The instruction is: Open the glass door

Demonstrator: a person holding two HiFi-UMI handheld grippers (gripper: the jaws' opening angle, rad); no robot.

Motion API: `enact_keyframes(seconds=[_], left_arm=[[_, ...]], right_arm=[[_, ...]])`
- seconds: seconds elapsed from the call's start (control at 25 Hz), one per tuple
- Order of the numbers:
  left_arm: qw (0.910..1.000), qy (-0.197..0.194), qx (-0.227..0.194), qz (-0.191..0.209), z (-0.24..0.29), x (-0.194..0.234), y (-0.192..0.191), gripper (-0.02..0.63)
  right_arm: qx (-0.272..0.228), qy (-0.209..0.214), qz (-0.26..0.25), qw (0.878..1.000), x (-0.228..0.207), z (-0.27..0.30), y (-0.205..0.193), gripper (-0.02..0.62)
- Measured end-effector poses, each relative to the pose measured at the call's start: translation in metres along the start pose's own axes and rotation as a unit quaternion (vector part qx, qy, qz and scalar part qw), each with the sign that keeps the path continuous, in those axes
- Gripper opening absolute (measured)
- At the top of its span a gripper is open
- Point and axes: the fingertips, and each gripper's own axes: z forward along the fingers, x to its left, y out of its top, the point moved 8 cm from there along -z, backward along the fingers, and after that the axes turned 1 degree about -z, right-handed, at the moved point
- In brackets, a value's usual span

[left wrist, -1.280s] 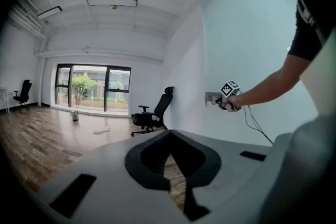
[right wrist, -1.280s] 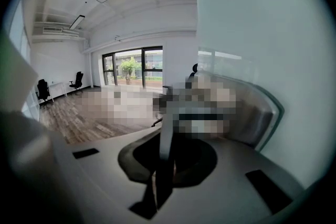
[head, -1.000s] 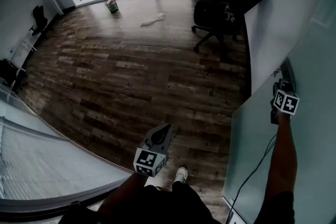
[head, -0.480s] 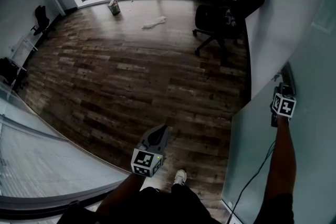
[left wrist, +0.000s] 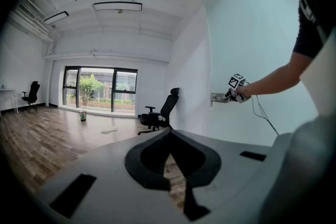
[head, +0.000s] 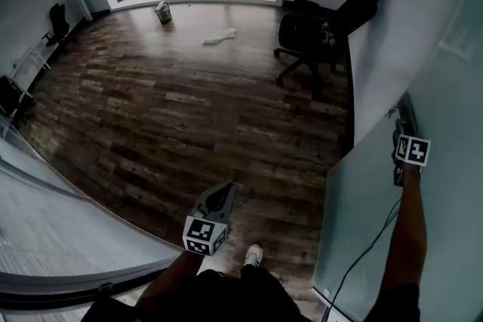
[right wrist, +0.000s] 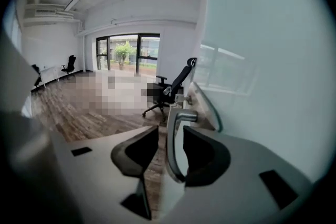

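Observation:
The frosted glass door (head: 377,222) stands swung out at the right, its metal lever handle (head: 407,111) near the free edge. My right gripper (head: 401,133) is at that handle. In the right gripper view the curved handle (right wrist: 173,149) runs between the jaws of that gripper (right wrist: 170,128). They are opening: a gap shows on the handle's left side. My left gripper (head: 229,191) hangs low over the wood floor, jaws together and empty (left wrist: 170,135). From the left gripper view the right gripper (left wrist: 234,93) is seen held out at the handle (left wrist: 218,97).
A black office chair (head: 317,30) stands by the white wall (head: 392,26) just beyond the door. A cable (head: 362,253) hangs along the door. A glass partition (head: 60,237) runs at the lower left. A small container (head: 161,10) and a white scrap (head: 219,32) lie near the far windows.
My left gripper has drifted down and left in the head view. The right gripper has shifted slightly at the handle, and the door's edge sits a little further left.

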Motion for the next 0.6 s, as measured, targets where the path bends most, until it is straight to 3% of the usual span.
enact_keyframes(seconds=[0.16,0.32,0.48,0.6], left_arm=[[0.9999,-0.008,-0.004,-0.012,-0.025,-0.007,0.000,-0.002],[0.9993,-0.026,-0.022,-0.014,-0.056,-0.007,-0.012,-0.002],[0.9986,-0.042,-0.030,-0.012,-0.089,-0.009,-0.013,-0.002],[0.9975,-0.057,-0.041,0.001,-0.117,-0.011,-0.014,-0.002]], right_arm=[[-0.096,-0.028,0.025,0.995,0.017,-0.063,-0.017,0.138],[-0.194,-0.013,0.045,0.980,0.070,-0.151,-0.026,0.138],[-0.250,0.009,0.052,0.967,0.138,-0.231,-0.052,0.131],[-0.277,0.011,0.060,0.959,0.197,-0.288,-0.089,0.027]])
